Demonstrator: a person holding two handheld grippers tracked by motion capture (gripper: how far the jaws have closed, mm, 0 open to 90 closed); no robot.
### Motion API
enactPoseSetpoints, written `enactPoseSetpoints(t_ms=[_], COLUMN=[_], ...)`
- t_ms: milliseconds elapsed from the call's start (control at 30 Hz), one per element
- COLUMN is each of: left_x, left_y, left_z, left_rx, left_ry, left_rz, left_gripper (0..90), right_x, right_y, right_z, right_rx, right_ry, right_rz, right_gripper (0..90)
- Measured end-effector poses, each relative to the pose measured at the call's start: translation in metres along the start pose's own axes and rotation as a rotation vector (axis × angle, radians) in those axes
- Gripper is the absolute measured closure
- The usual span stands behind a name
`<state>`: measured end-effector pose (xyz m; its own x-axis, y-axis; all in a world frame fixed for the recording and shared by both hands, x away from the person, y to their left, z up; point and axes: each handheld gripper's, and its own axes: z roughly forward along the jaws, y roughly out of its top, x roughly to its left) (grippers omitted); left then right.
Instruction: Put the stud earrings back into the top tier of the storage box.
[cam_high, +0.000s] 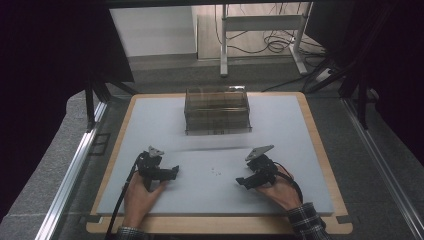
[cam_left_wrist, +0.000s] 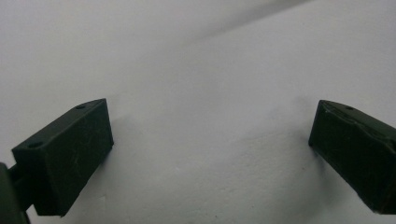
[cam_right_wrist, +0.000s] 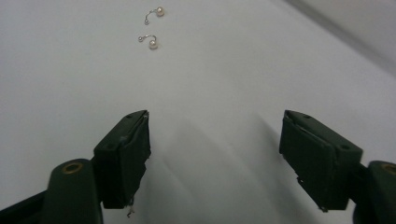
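Your right gripper (cam_right_wrist: 215, 154) has its jaws apart with nothing between them; two small pearl earrings with silver hooks (cam_right_wrist: 152, 29) lie ahead on the pale grey mat (cam_right_wrist: 224, 70). Your left gripper (cam_left_wrist: 210, 149) gapes empty too.

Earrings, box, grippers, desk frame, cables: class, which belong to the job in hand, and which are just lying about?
In the job:
two pearl earrings on the mat
right gripper, open, facing them
left gripper, open
clear box, probably

Lying about:
desk frame
cables on the floor
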<state>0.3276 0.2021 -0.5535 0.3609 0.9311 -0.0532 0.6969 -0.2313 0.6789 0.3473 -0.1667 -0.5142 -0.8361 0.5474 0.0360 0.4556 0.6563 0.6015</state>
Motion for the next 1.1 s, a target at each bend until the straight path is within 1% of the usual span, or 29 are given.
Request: enactPoseSetpoints(t_ms=[67, 200, 233, 300, 333, 467, 667, 767, 967, 1000, 1100], left_x=[0.0, 0.0, 0.0, 0.0, 0.0, 0.0, 0.0, 0.0, 0.0, 0.0, 0.0], left_y=[0.0, 0.0, 0.0, 0.0, 0.0, 0.0, 0.0, 0.0, 0.0, 0.0, 0.0], left_z=[0.0, 0.0, 0.0, 0.0, 0.0, 0.0, 0.0, 0.0, 0.0, 0.0, 0.0], left_rx=[0.0, 0.0, 0.0, 0.0, 0.0, -0.002, -0.002, -0.002, -0.002, 0.001, 0.001], left_ry=[0.0, -0.001, -0.001, -0.002, -0.002, -0.001, -0.001, -0.001, -0.001, -0.001, -0.001], left_rz=[0.0, 0.0, 0.0, 0.0, 0.0, 0.0, -0.001, -0.001, -0.001, 0.003, 0.003], left_gripper=[0.0, 0.0, 0.0, 0.0, 0.0, 0.0, 0.0, 0.0, 0.0, 0.0, 0.0], right_x=[-0.001, -0.002, -0.003, -0.003, -0.003, -0.003, -0.002, -0.001, 0.0, 0.001, 0.002], right_y=[0.003, 0.007, 0.009, 0.011, 0.013, 0.018, 0.033, 0.04, 0.049, 0.05, 0.054], right_z=[0.001, 0.002, 0.003, 0.004, 0.005, 0.008, 0.012, 0.015, 0.023, 0.025, 0.028], right_rx=[0.01, 0.028, 0.034, 0.049, 0.054, 0.068, 0.071, 0.082, 0.125, 0.134, 0.148], right_ry=[0.009, 0.008, 0.01, 0.016, 0.024, 0.023, 0.041, 0.051, 0.07, 0.078, 0.1], right_rz=[0.002, -0.019, -0.032, -0.03, -0.031, -0.033, -0.04, -0.051, -0.077, -0.08, -0.086], right_gripper=[26.9, 31.8, 33.0, 34.5, 34.8, 35.3, 35.4, 42.1, 56.5, 59.3, 63.8])
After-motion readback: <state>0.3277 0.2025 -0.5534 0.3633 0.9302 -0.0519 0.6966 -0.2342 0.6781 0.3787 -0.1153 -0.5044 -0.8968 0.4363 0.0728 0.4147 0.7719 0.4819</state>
